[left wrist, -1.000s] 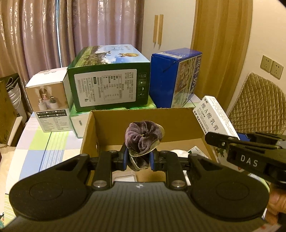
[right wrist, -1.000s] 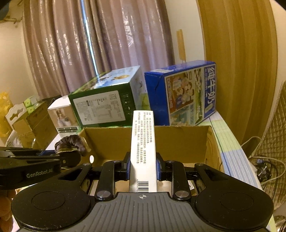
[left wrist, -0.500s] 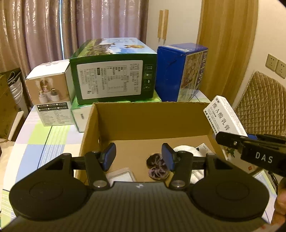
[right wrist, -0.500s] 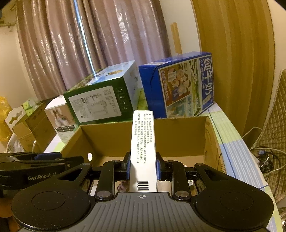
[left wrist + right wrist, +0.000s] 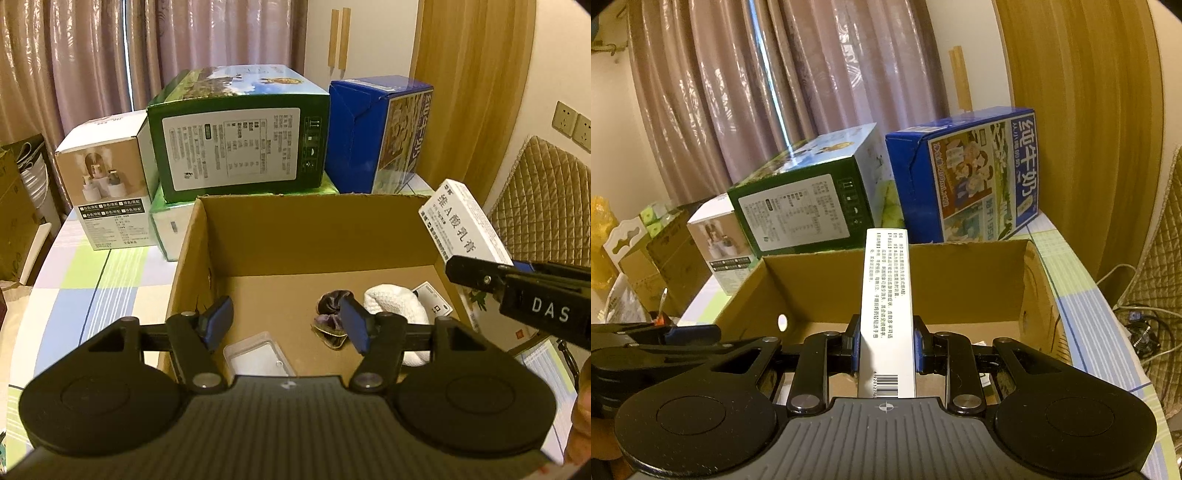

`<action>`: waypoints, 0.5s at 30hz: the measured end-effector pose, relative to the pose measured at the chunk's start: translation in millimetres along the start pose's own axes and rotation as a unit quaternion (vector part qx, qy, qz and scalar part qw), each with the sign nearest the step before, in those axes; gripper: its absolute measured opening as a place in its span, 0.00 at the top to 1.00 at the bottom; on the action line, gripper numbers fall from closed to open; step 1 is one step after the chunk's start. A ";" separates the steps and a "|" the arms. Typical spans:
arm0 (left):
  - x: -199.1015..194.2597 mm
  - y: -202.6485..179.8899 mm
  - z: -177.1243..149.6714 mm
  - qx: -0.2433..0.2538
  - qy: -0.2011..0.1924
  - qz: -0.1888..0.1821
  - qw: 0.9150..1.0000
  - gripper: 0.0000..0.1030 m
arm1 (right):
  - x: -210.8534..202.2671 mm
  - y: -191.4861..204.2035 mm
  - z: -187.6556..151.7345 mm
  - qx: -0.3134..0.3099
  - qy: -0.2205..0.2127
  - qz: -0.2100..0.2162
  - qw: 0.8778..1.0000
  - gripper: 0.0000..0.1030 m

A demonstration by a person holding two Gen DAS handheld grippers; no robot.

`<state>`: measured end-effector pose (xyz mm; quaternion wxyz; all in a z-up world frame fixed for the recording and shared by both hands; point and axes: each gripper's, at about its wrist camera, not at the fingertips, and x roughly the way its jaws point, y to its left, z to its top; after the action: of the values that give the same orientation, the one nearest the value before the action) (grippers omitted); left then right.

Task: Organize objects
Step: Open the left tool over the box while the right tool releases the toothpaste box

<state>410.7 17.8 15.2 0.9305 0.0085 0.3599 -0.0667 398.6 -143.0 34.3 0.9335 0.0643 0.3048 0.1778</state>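
- My left gripper (image 5: 286, 323) stood wide open and empty, its blue pads (image 5: 218, 323) well apart, above the near edge of the carton (image 5: 317, 236).
- The scrunchie (image 5: 330, 314) lay on the carton floor, just behind my left gripper's right pad and clear of it.
- Beside the scrunchie lay a white cloth (image 5: 393, 299); a clear case (image 5: 258, 352) lay at the carton's near wall.
- My right gripper (image 5: 884, 343) was clamped on a white box (image 5: 886, 306), which stood upright over the carton's near edge.
- Beyond the carton's far wall stood a green box (image 5: 236, 129) and a blue box (image 5: 376, 129).
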 end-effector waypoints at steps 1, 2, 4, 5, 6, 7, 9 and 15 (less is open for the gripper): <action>0.4 0.3 -0.3 -0.001 0.001 0.000 1.000 0.42 | 0.0 0.0 0.0 0.000 0.000 0.000 1.000 0.78; 0.8 0.6 -0.6 -0.002 0.001 0.000 1.000 0.42 | 0.7 0.9 0.3 0.001 0.000 0.001 1.000 0.78; 1.1 1.2 -1.1 -0.003 0.002 0.000 1.000 0.42 | 2.0 3.6 1.2 0.005 -0.001 0.006 1.000 0.78; 1.2 1.6 -1.3 -0.004 0.002 -0.001 1.000 0.42 | 2.7 4.4 1.4 0.008 -0.002 0.009 1.000 0.78; 1.0 1.7 -1.6 -0.005 0.002 -0.001 1.000 0.41 | 3.5 5.2 1.2 0.010 -0.004 0.011 1.000 0.77; 1.0 2.1 -1.7 -0.005 0.002 -0.002 1.000 0.41 | 3.5 5.2 1.2 0.010 -0.004 0.011 1.000 0.77; 1.1 3.4 -2.5 -0.006 0.003 0.001 1.000 0.40 | 5.4 6.8 0.6 0.011 -0.011 0.007 1.000 0.76; 2.1 14.2 -9.1 -0.011 0.009 0.007 1.000 0.40 | 4.8 -11.5 -0.6 0.068 -0.030 0.023 0.997 0.37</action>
<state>408.0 32.2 6.6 0.9278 0.0013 0.3689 -0.0559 405.2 -152.0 28.6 0.9313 0.1397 0.2868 0.1757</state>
